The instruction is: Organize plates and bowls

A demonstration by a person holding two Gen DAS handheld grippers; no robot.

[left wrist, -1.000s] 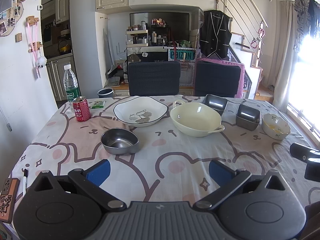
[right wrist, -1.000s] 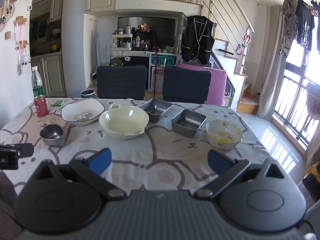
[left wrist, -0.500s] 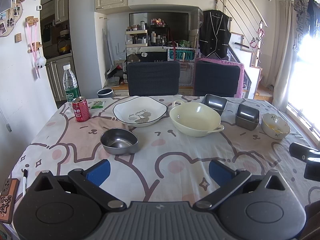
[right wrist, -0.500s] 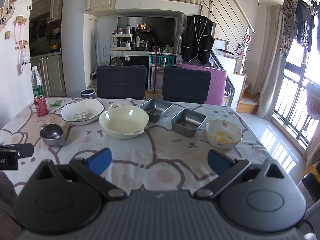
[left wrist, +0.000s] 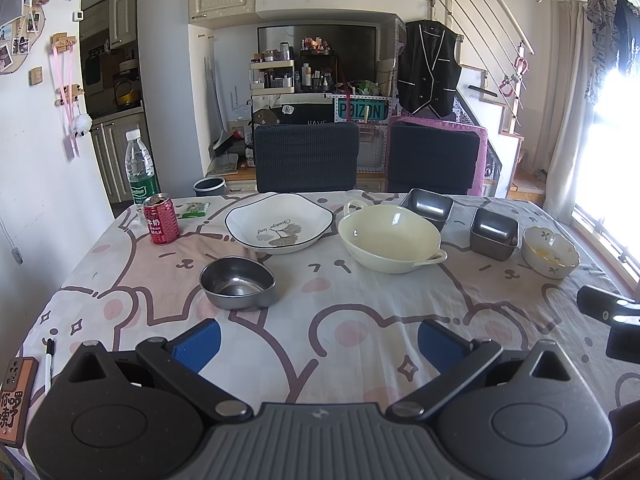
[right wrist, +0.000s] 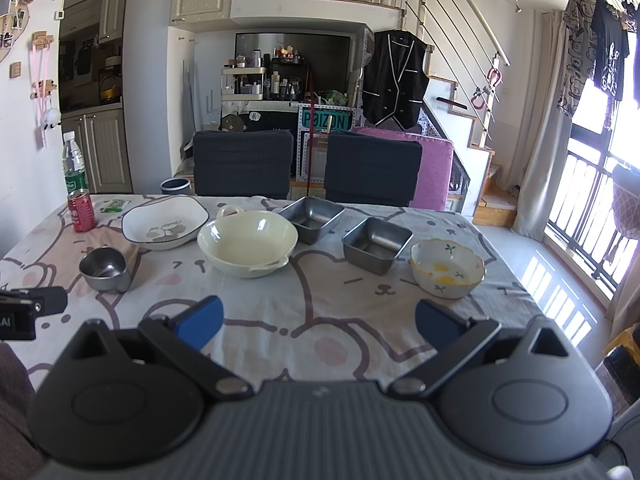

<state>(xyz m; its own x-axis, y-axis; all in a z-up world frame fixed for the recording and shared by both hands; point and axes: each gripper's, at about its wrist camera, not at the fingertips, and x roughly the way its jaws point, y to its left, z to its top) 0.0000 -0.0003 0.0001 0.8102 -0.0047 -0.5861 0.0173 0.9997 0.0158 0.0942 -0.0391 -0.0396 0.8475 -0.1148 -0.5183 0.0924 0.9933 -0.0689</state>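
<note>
the left gripper (left wrist: 318,338) hangs low over the near edge of the table (left wrist: 360,320), blue pads wide apart and holding nothing; the right gripper (right wrist: 318,326) is spread the same way, also bare. nothing has shifted since a second ago: both grippers and all dishes sit where they were. nearest the left gripper is a small round steel bowl (left wrist: 237,283), shiny and smooth. beyond it lie a white squarish plate (left wrist: 279,223) with a dark rim and leaf print, and a glossy cream bowl (left wrist: 390,238) with loop handles. two square steel tins (right wrist: 311,218) (right wrist: 377,244) and a scalloped white bowl (right wrist: 447,267) with yellow patches stand apart to the right. a red can (left wrist: 161,224) and a water bottle (left wrist: 140,168) stand at the far left corner of the bear-print cloth.
</note>
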